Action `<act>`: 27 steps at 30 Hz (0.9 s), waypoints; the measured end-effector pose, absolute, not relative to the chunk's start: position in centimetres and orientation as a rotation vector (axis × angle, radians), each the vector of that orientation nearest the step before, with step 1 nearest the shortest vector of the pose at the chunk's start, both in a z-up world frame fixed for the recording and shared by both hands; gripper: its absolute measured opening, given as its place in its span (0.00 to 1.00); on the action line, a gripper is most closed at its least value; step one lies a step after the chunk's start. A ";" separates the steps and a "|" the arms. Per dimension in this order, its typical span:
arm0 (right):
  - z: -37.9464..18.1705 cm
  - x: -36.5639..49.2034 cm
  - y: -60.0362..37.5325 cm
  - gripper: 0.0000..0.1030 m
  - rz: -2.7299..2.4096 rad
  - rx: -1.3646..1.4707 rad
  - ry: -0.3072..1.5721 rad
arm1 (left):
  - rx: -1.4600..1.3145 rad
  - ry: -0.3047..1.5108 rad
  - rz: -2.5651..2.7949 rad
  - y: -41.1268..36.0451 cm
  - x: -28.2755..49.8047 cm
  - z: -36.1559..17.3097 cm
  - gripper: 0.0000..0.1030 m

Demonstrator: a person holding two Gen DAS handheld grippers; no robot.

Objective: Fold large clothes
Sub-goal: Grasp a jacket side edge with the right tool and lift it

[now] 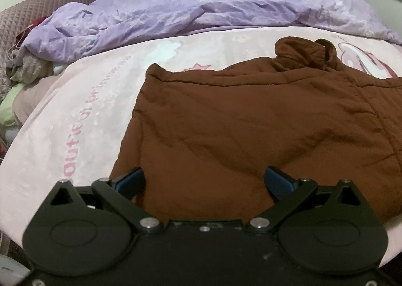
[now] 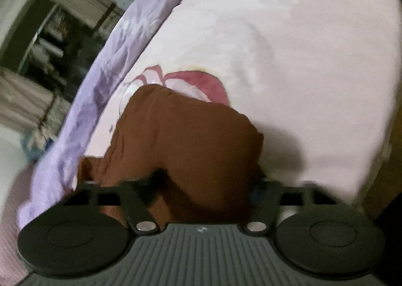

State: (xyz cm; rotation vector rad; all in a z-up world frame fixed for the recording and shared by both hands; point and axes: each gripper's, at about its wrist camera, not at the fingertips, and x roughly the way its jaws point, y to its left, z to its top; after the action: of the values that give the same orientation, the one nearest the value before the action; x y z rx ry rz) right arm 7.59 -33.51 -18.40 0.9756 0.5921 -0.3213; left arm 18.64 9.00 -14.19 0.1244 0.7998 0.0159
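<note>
While the brown jacket point(image 1: 251, 120) lies on the pink bedsheet point(image 1: 75, 115) — left gripper point(image 1: 204, 181) spread wide, right gripper point(image 2: 203, 185) likewise, fabric between its fingers.

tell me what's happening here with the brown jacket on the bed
A person with a handheld gripper in each hand is folding a padded brown jacket laid out on a pink printed blanket. The left gripper is open, its blue-padded fingers spread over the jacket's near edge without pinching it. The right gripper is over part of the jacket, but that view is blurred, so its grip can't be judged. A crumpled lilac duvet lies behind.
</note>
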 end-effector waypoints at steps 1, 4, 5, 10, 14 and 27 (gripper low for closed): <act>-17.6 7.5 -32.9 0.32 -0.291 0.933 0.562 | 0.125 0.805 0.014 8.9 18.9 -14.1 1.00; -14.2 6.6 -30.4 0.28 -0.274 0.786 0.458 | 0.150 0.804 0.007 8.4 19.6 -13.4 1.00; -12.8 6.4 -28.9 0.28 -0.263 0.719 0.415 | 0.160 0.798 0.005 8.3 19.7 -13.1 1.00; -6.2 6.4 -19.7 0.25 -0.155 0.413 0.252 | 0.178 0.778 -0.012 8.7 19.6 -12.1 1.00; -2.5 8.1 -11.6 0.23 -0.035 0.269 0.185 | 0.176 0.781 -0.008 10.0 20.1 -12.0 1.00; 1.1 12.0 3.3 0.18 0.245 0.205 0.179 | 0.141 0.802 0.102 18.0 21.3 -11.5 1.00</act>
State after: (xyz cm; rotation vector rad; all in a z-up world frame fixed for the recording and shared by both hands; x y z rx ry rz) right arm 12.03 3.35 1.10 0.2047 0.1788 0.2449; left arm 21.27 18.03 -11.45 0.1412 0.8016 0.1023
